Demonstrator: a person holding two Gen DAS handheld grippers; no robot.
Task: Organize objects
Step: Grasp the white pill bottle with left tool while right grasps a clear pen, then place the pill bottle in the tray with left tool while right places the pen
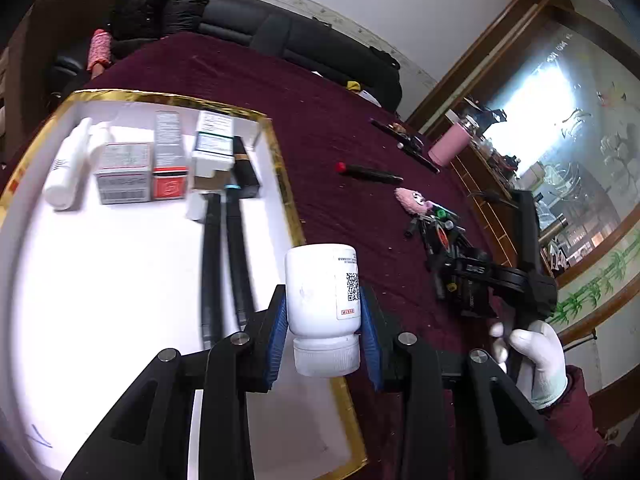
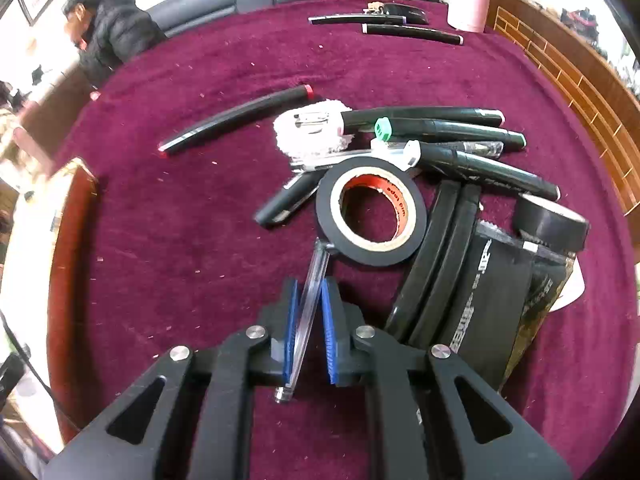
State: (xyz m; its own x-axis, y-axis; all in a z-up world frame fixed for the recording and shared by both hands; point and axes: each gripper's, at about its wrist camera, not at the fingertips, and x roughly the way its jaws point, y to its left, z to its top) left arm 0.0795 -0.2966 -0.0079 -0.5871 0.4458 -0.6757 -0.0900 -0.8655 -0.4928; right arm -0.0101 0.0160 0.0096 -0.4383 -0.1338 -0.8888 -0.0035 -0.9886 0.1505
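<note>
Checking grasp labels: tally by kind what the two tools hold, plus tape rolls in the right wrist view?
White bottle, in left tool: 1
Clear pen, in right tool: 1
Black tape rolls, on the cloth: 2
Total: 4

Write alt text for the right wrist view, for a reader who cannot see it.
The right gripper is shut on a clear pen over a maroon tablecloth. Just beyond it lies a roll of black tape, with black markers, a fluffy white item and a black box around it.
</note>
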